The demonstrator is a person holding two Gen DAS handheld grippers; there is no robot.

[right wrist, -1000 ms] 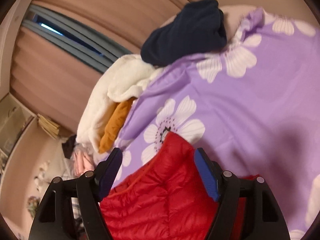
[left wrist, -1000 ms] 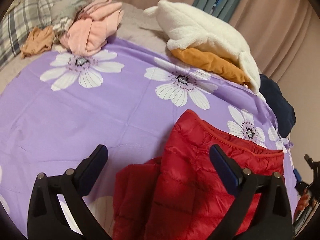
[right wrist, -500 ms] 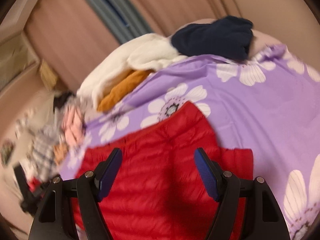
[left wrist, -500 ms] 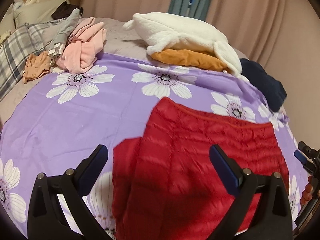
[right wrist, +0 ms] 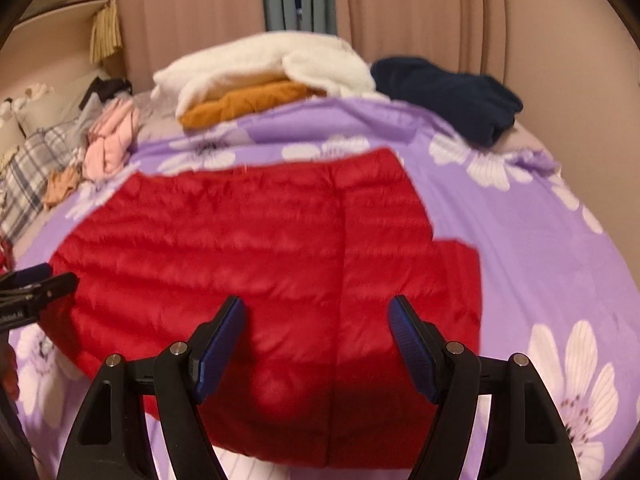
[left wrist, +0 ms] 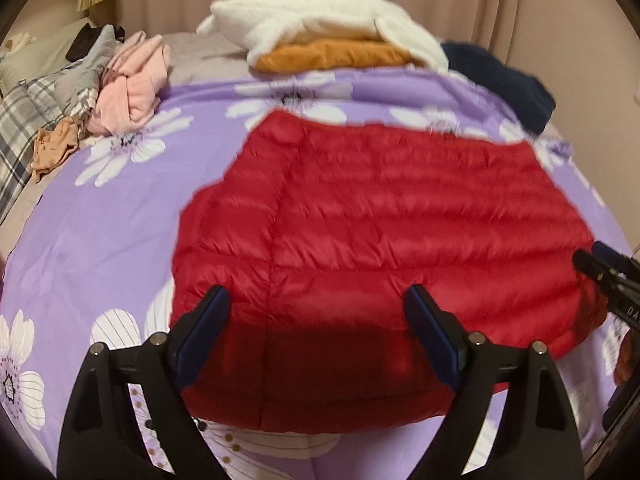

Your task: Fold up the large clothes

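A red quilted down jacket (left wrist: 380,216) lies spread flat on the purple flowered bedsheet (left wrist: 100,240); it also shows in the right wrist view (right wrist: 248,248). My left gripper (left wrist: 318,320) is open and empty, hovering over the jacket's near left part. My right gripper (right wrist: 316,332) is open and empty over the jacket's near right part. Each gripper's tip shows at the edge of the other's view, the right one (left wrist: 600,264) and the left one (right wrist: 36,284).
At the back of the bed lie a white fleece (left wrist: 320,20) on an orange garment (left wrist: 332,54), a navy garment (left wrist: 504,80), a pink bundle (left wrist: 132,80), grey and tan clothes and a plaid pillow (left wrist: 16,128). Curtains (right wrist: 400,8) hang behind.
Both grippers have pulled back and levelled out. The jacket, bunched and partly lifted a second ago, now lies spread flat across the sheet. Both grippers stay open.
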